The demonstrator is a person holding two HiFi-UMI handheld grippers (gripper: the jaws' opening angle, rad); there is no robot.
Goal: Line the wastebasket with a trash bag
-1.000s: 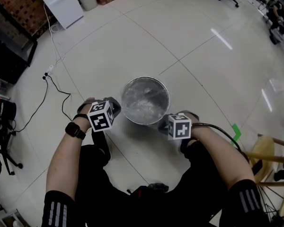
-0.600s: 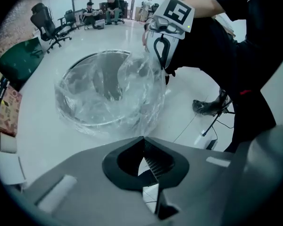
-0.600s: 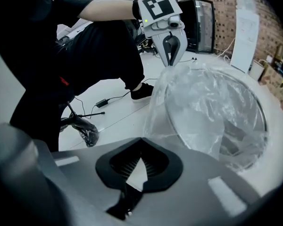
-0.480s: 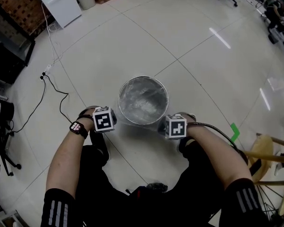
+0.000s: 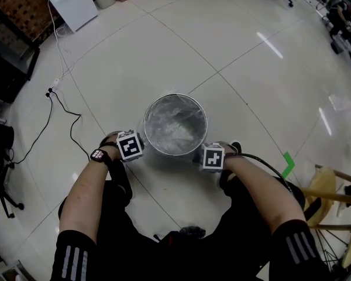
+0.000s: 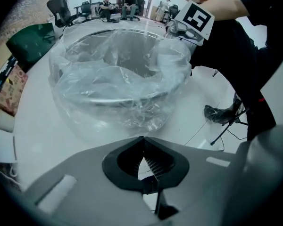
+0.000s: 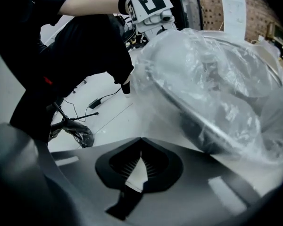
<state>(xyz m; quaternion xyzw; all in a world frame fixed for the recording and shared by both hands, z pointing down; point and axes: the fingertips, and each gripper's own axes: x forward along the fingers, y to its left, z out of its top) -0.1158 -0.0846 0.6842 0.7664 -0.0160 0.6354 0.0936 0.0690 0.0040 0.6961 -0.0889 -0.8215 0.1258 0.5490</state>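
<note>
A round metal wastebasket (image 5: pixel 147 138) stands on the white tile floor, with a clear trash bag (image 5: pixel 175 124) inside it and folded over its rim. My left gripper (image 5: pixel 130 147) is low at the basket's left side and my right gripper (image 5: pixel 212 158) is at its right side, both pointing steeply down. In the left gripper view the jaws (image 6: pixel 142 138) are shut, and the bag's crumpled overhang (image 6: pixel 137 117) runs down to their tips. In the right gripper view the jaws (image 7: pixel 141 139) are also shut, with stretched film (image 7: pixel 212 107) reaching them from the rim.
A black cable (image 5: pixel 64 113) trails across the floor at the left toward a white cabinet (image 5: pixel 67 2). A wooden stool (image 5: pixel 333 192) and a strip of green tape (image 5: pixel 291 164) are at the right. The person's legs are just behind both grippers.
Both grippers have sunk beside the basket, the left more than the right, and both have rolled a little. The jaws stayed shut.
</note>
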